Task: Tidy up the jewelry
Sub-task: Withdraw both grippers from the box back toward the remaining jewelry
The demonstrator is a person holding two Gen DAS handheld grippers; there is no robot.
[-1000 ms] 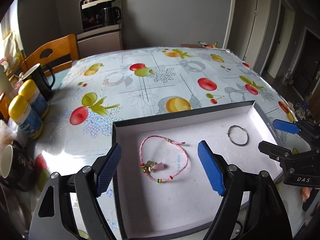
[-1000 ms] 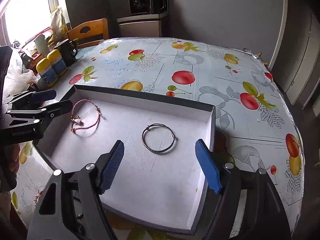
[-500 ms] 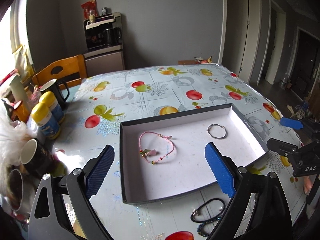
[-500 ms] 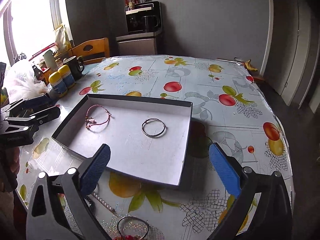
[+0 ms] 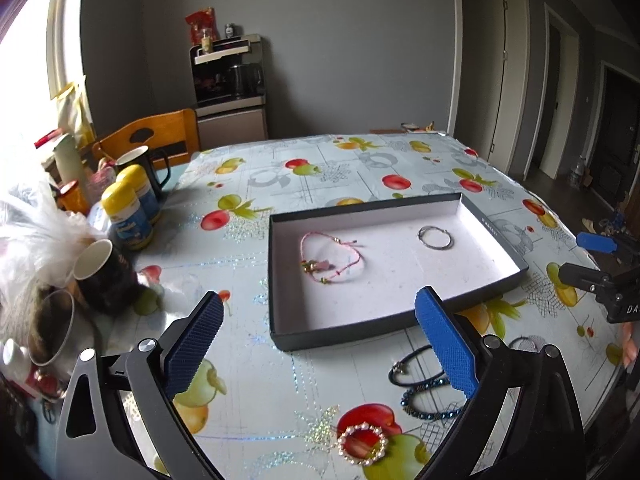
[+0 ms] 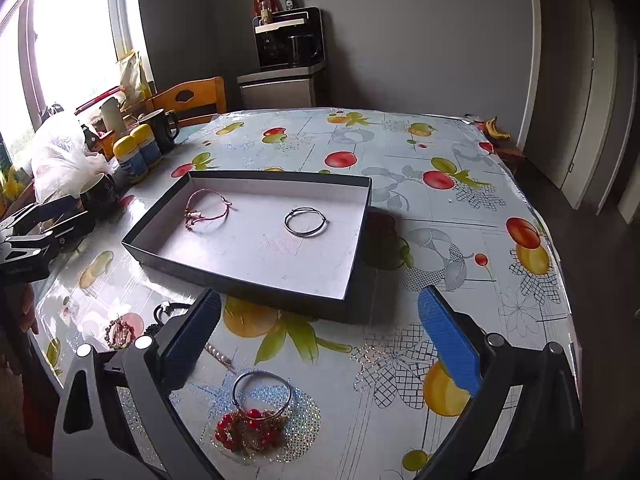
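A dark shallow box with a white floor lies on the fruit-print tablecloth. In it lie a pink cord bracelet and a silver bangle. In front of the box lie a dark cord bracelet, a dark beaded bracelet, a pearl ring bracelet and a silver bangle with red beads. My left gripper and right gripper are both open and empty, held above the table's near edge.
Mugs, two yellow-capped bottles and a white plastic bag crowd the table's left side. A wooden chair stands behind. A pearl strand lies near my right gripper's left finger.
Both grippers have pulled back and up from over the box. The loose jewelry on the near table has come into view. Box contents have not moved.
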